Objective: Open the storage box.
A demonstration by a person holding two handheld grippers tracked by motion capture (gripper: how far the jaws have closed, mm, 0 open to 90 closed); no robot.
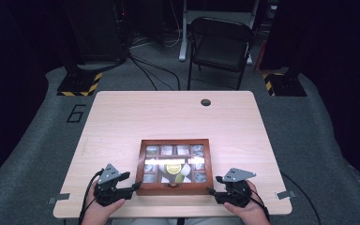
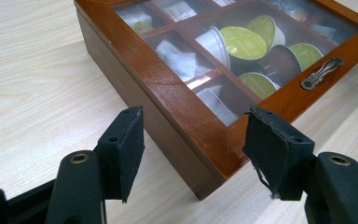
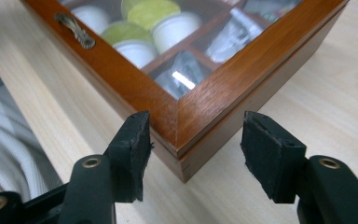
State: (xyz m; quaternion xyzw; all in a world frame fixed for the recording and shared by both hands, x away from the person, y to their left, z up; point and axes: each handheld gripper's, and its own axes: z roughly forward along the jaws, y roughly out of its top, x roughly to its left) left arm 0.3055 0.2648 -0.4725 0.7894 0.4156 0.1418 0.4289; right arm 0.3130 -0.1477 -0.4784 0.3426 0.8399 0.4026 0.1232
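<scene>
A wooden box with a glass lid sits closed at the table's near middle, green-topped pods and sachets inside. The left gripper, jaws spread, straddles its near left corner. The right gripper, also spread, straddles the near right corner. A metal handle lies on the lid's near edge.
</scene>
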